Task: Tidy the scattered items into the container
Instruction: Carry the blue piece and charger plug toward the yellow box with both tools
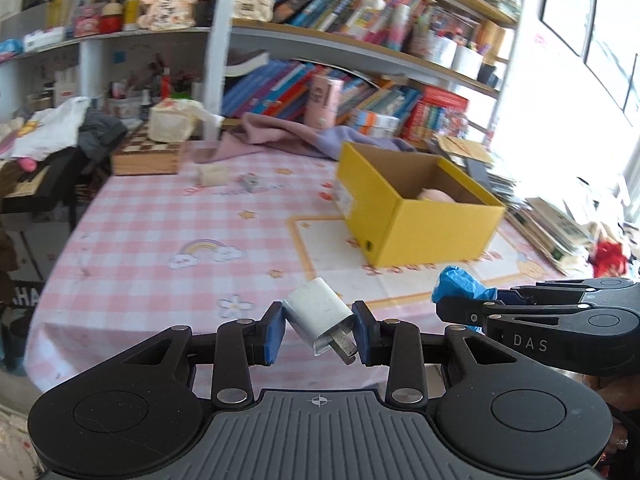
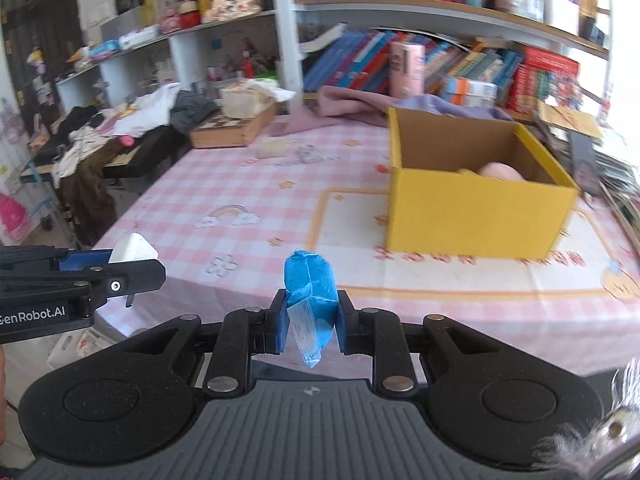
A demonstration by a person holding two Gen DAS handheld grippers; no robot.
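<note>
My left gripper (image 1: 319, 330) has its jaws pinching a white plug adapter (image 1: 320, 316) tilted, prongs toward me; my right gripper (image 2: 311, 322) clamps a blue plastic packet (image 2: 310, 286). I hold both lifted above the counter (image 2: 240, 184), clear to carry, with the yellow cardboard box (image 2: 472, 216) ahead, open-topped, something pink already inside. 2 small items lie beyond.

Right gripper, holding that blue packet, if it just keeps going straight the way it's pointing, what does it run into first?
Probably the pink checked tablecloth well ahead. The right gripper, shut on the blue plastic-wrapped packet, points left of the yellow cardboard box. Nothing nearer appears in line, though depth is unclear.
</note>
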